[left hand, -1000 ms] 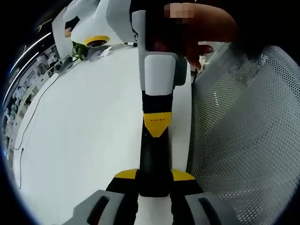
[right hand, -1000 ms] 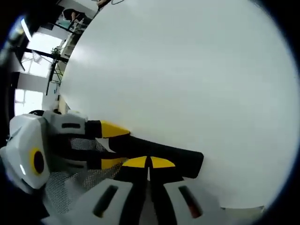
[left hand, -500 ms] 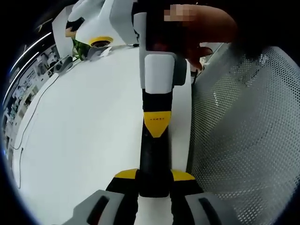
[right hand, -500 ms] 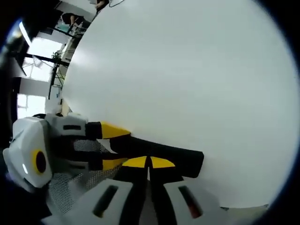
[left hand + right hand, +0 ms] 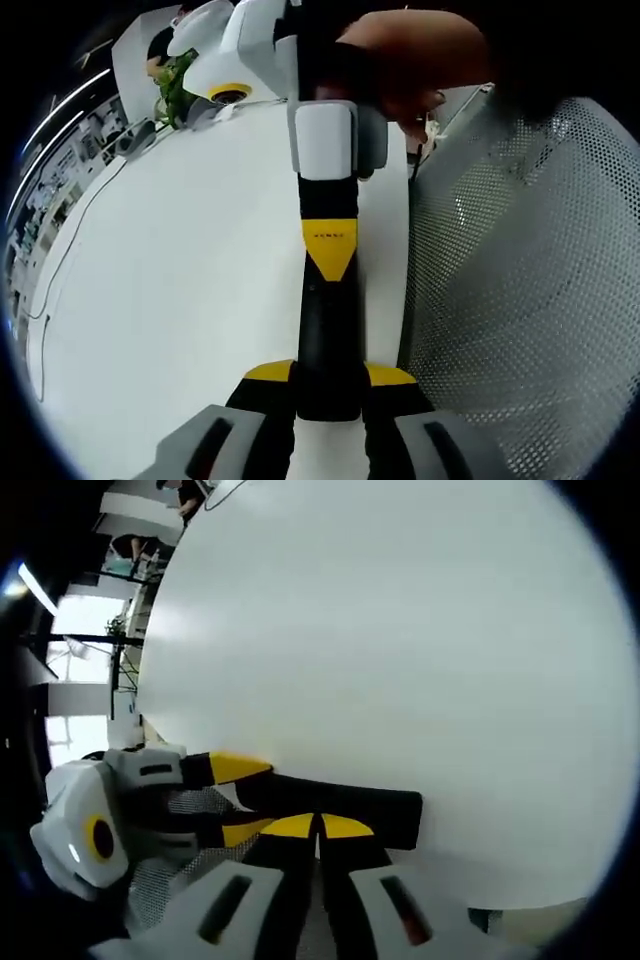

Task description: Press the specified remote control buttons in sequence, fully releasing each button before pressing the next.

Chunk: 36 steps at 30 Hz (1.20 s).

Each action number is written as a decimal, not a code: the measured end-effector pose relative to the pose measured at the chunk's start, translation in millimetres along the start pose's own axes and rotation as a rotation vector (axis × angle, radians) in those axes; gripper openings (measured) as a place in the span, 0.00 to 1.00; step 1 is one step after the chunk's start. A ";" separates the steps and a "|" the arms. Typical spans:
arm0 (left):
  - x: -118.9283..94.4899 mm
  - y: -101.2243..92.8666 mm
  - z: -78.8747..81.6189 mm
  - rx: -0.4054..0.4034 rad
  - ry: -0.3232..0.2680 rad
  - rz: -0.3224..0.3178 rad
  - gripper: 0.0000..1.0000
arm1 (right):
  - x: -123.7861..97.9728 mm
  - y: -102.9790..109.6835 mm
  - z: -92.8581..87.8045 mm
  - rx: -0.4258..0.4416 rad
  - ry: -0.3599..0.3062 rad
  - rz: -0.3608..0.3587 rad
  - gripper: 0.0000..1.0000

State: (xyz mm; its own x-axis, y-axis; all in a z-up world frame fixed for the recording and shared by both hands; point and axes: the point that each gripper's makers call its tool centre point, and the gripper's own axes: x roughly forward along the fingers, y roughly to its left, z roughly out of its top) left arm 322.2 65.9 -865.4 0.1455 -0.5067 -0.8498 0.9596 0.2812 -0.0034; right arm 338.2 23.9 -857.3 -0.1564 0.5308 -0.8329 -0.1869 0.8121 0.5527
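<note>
A black remote control (image 5: 326, 345) lies lengthwise between the yellow-tipped jaws of my left gripper (image 5: 328, 373), which is shut on its near end. In the left gripper view my right gripper (image 5: 328, 243) comes down from the top in a person's hand (image 5: 420, 60), jaws together, its yellow tip lying on the remote's top face. In the right gripper view my right gripper (image 5: 320, 827) is shut with its tips against the remote (image 5: 375, 805), and the left gripper (image 5: 232, 800) clamps the remote from the left. The buttons are hidden.
The white table (image 5: 170, 290) spreads out to the left, with a thin cable (image 5: 62, 262) near its edge. A perforated white mesh surface (image 5: 520, 300) stands close on the right. A green plant (image 5: 176, 88) sits at the far end. The table's edge (image 5: 520, 898) runs close by.
The right gripper's tip has drawn back a little along the remote, away from the left gripper. The left gripper's hold is unchanged. The right gripper view has tilted slightly.
</note>
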 end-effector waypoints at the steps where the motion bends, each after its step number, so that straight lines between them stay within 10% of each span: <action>1: 0.0 -0.1 0.0 0.000 0.000 0.000 0.25 | 0.6 2.9 0.5 0.001 -0.002 0.018 0.00; 22: 0.0 -0.2 -0.1 0.001 0.002 -0.001 0.25 | 5.0 7.8 0.4 -0.054 -0.004 -0.002 0.00; 36: -0.2 0.2 0.0 -0.006 -0.007 -0.002 0.25 | 8.7 11.1 0.3 -0.346 -0.020 -0.174 0.00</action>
State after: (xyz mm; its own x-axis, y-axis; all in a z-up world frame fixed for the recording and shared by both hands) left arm 322.3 66.1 -865.2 0.1456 -0.5130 -0.8459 0.9583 0.2855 -0.0083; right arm 335.1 37.6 -858.4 -0.0749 0.4000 -0.9135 -0.5257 0.7626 0.3770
